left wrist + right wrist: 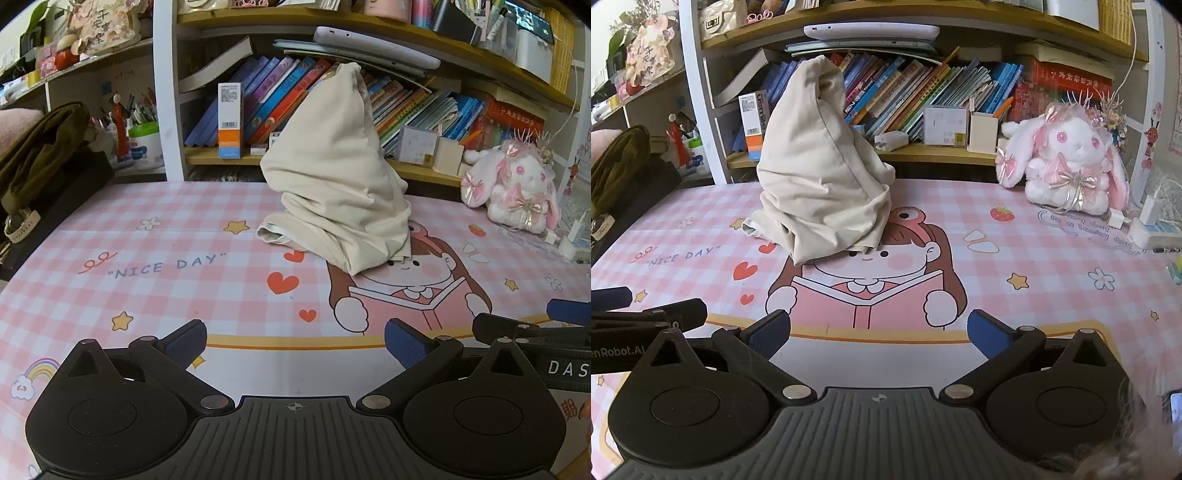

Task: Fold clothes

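Cream garment stands peaked, ahead of both — left gripper and right gripper released, empty; neither clearly nearer.

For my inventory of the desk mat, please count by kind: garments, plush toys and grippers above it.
Garments: 1, the beige garment, heaped up in a cone.
Plush toys: 1, the white and pink rabbit.
Grippers: 2, the left gripper and right gripper, both open and empty.
Total: 4

I am holding my left gripper and right gripper side by side, both angling downward, jaws spread wide, gripping nothing.
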